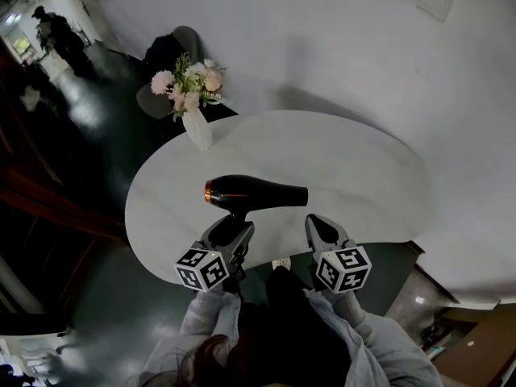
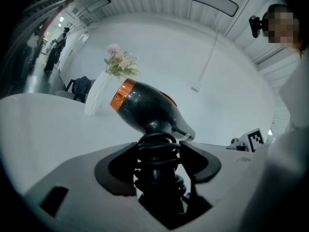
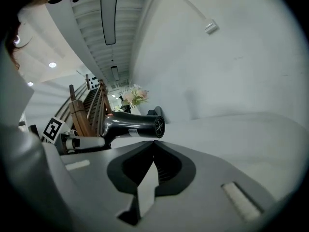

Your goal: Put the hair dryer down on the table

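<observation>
Pale walls (image 1: 322, 47) and a dark glossy floor (image 1: 97, 127) surround a white, oval, stone-look table (image 1: 355, 176), and a person in light grey sleeves (image 1: 211, 313) stands at its near edge with a gripper in each hand.

Nearest to me, the left gripper (image 1: 234, 228) is clamped on the handle of a black hair dryer with a copper-coloured ring at its rear (image 1: 254, 193). From that gripper's own view its jaws (image 2: 157, 153) press from both sides on the handle, which has the black cord wound round it in loops. The dryer's barrel (image 2: 145, 108) sits above the jaws, over the table's near edge. It lies roughly along that edge, ringed end toward the left end of the table and nozzle toward the right. Whether any part of it touches the top I cannot tell.

Just beside it, to the right, the right gripper (image 1: 318, 226) holds nothing: its jaws (image 3: 153, 146) are closed together, tips meeting. It points across the near edge, close to the dryer's nozzle (image 3: 130, 125) but apart from it.

Farther back, at the table's far left edge, stands a white vase (image 1: 197, 129) of pink and cream flowers (image 1: 189, 83). Beyond that a dark chair (image 1: 165, 55) stands against the wall, and off in the far left corner a figure in dark clothes (image 1: 60, 35) is in a lit passage.
</observation>
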`<state>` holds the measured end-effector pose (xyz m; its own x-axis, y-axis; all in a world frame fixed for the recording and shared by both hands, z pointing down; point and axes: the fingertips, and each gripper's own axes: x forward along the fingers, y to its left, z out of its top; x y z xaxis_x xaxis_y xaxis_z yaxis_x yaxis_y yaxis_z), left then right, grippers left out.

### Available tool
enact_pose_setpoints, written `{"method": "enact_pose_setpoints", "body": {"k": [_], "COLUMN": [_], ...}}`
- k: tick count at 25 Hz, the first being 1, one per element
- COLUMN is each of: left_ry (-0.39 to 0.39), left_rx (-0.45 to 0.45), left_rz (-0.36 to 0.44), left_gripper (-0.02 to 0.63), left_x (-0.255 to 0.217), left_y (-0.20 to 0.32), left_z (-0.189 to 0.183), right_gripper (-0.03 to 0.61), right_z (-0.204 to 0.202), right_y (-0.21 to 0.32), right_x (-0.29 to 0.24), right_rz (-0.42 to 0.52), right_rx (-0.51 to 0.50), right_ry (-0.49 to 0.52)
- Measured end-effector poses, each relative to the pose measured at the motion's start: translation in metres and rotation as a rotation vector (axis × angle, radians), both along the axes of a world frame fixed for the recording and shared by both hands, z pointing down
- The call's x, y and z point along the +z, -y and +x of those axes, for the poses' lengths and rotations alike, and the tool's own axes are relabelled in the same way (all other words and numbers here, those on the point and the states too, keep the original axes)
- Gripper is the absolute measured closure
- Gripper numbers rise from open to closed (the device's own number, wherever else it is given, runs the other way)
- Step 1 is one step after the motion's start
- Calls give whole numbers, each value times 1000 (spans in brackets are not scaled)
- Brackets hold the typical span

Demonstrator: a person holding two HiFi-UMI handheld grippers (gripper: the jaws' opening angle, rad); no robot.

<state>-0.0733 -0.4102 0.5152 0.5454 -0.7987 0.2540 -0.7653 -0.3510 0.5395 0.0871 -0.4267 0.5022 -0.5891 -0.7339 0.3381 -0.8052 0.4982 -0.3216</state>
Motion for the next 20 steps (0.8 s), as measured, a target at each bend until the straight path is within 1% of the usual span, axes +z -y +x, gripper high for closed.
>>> {"method": "enact_pose_setpoints", "body": {"k": [3,8,11,15,20], "left_ry": [0,34,22,22,55], "left_rx": [0,-18,-39,-77,-111], "left_rz": [-10,-28,-43,-80,-129], "left_gripper": [341,341,341,341,341], "left_x": [-2,6,15,30,58], "left_y": [39,92,121,156,193], "left_z": [3,-1,-4,-8,-20], "right_gripper": [568,568,568,568,568], "right_z": [-2,-7,-11,-15,-23], "right_y": [37,85,109,136,160], "right_x": [4,10,13,16,30], "right_rz": [-14,-24,-23,-34,-61], "right_rx": [-27,-64,-86,-114,-143], "right_ry": [4,8,9,1,-5]}}
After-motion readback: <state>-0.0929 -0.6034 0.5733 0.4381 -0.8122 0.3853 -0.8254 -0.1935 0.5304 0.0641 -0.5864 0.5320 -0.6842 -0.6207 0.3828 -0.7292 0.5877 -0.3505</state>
